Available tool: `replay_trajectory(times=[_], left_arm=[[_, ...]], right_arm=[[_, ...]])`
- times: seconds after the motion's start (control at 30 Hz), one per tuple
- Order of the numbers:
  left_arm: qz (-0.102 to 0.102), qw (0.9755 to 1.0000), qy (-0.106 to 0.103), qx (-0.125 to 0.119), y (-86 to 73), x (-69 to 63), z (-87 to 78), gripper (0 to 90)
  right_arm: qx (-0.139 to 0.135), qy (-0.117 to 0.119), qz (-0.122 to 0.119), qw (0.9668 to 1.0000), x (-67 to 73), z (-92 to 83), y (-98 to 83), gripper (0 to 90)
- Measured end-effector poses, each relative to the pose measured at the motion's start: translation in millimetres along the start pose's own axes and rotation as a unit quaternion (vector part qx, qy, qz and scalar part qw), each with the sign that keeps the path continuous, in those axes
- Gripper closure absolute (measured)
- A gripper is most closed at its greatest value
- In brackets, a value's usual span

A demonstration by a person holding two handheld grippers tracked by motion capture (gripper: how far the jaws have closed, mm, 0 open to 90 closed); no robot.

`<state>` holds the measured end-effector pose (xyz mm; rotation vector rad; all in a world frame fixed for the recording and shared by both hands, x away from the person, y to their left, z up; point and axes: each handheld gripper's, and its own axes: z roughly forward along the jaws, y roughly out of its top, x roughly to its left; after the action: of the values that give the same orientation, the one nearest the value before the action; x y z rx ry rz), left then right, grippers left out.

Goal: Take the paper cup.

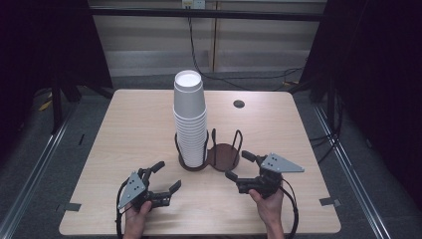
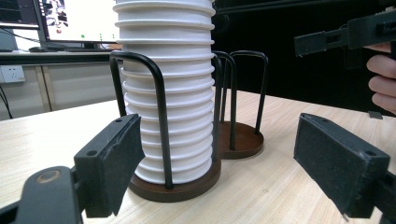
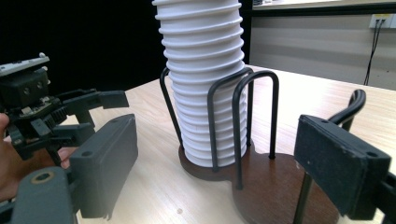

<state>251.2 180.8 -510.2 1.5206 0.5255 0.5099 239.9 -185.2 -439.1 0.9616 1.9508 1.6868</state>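
Centrally on the table [image 1: 139,129]: stack [image 1: 189,119] of white cups, rims nested, long axis upright, top well above the wire loops. Sits in the left slot of the holder [image 1: 222,157], a dark two-slot stand with round bases and wire uprights. Right slot bare, base touching the left one.

Left gripper [image 1: 166,177]: near and left of the stack, pointing far and right toward its lower part. Jaws wide, nothing between the pads. Seen along its own jaws, stack [image 2: 166,93] dead ahead and a little left of the middle, one wire loop across the front of it, bare table between pads and holder base.

Right gripper [image 1: 239,165]: near and right of the holder, pointing left and far. Jaws wide as well, holding nothing. Seen along its own jaws, bare slot [image 3: 275,186] closest, just ahead of the right pad; stack [image 3: 205,84] beyond it, with two wire loops in between.

Deciding relation, as a judgement: left gripper nearer the stack, with a freer line to it; right gripper nearer the bare slot, and parted from the stack by that slot's wires. Lift of cups likely straight up along the stack's axis, loops barring any sideways pull low down. Grip above the loops probably needed.
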Motion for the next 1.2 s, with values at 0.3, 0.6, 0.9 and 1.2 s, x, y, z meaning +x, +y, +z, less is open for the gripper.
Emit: replay_trajectory(times=[0.3,0.6,0.9,1.2], left_arm=[[-0.001,1.0000,-0.002,-0.001,-0.1,0.2,-0.2,15.5],[-0.003,1.0000,0.000,0.000,-0.2,0.6,-0.9,15.6],[-0.003,1.0000,0.001,-0.001,-0.1,1.1,-1.4,15.5],[-0.001,1.0000,0.002,0.000,-0.1,1.4,-1.5,15.5]], right_arm=[[0.011,0.013,-0.013,0.9998,0.9,5.1,12.0,13.3],[0.021,0.011,-0.019,0.9995,0.3,9.0,25.1,13.4],[0.023,0.036,-0.025,0.9988,1.6,16.0,47.5,13.7],[0.034,0.058,-0.038,0.9970,3.7,24.1,72.4,13.7]])
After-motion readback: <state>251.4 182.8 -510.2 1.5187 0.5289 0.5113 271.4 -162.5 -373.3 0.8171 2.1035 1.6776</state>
